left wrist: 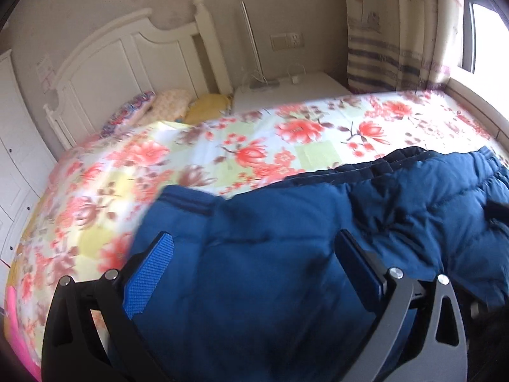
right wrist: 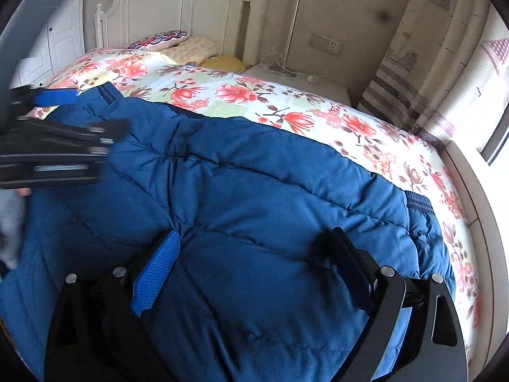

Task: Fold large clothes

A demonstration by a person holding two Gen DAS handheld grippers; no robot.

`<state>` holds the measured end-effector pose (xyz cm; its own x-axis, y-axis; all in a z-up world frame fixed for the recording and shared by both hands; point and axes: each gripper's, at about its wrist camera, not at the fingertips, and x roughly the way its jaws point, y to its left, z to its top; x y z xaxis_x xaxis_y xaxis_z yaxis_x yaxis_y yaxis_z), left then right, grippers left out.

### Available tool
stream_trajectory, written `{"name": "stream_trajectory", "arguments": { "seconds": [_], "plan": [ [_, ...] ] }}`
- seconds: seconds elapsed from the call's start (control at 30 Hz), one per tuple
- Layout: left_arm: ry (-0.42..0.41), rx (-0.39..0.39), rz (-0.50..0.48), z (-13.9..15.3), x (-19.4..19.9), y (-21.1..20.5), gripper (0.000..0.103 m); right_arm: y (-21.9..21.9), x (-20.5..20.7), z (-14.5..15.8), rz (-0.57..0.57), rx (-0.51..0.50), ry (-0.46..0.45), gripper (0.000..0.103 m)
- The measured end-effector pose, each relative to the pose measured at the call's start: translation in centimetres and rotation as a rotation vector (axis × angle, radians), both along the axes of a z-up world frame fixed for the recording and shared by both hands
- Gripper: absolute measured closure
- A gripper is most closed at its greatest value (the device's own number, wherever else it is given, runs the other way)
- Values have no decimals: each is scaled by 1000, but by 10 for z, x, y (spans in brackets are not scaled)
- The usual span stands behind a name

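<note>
A large blue padded jacket [right wrist: 248, 184] lies spread on the bed's floral quilt [right wrist: 241, 92]; it also fills the lower part of the left wrist view [left wrist: 286, 238]. My left gripper [left wrist: 254, 245] is open, its jaws wide apart just above the jacket near its left edge. It also shows blurred at the left of the right wrist view [right wrist: 54, 146]. My right gripper [right wrist: 254, 242] is open over the middle of the jacket, its fingers resting on or just above the fabric. Neither holds cloth.
Pillows [right wrist: 191, 47] lie at the white headboard [right wrist: 178, 9]. A white nightstand [right wrist: 302, 82] with a lamp and cables stands beside the bed. Curtains [right wrist: 423, 73] and a window ledge run along the right. White wardrobe doors [left wrist: 16, 146] stand left.
</note>
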<state>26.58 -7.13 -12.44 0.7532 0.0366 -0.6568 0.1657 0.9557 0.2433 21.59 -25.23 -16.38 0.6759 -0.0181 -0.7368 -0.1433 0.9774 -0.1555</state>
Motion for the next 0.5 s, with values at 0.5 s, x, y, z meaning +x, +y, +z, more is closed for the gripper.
{"name": "stream_trajectory", "arguments": {
  "seconds": [0.5],
  "plan": [
    [20,-107,128,-24,-32,84,2,-39,-40,43,-78,66,-83,13]
  ]
}}
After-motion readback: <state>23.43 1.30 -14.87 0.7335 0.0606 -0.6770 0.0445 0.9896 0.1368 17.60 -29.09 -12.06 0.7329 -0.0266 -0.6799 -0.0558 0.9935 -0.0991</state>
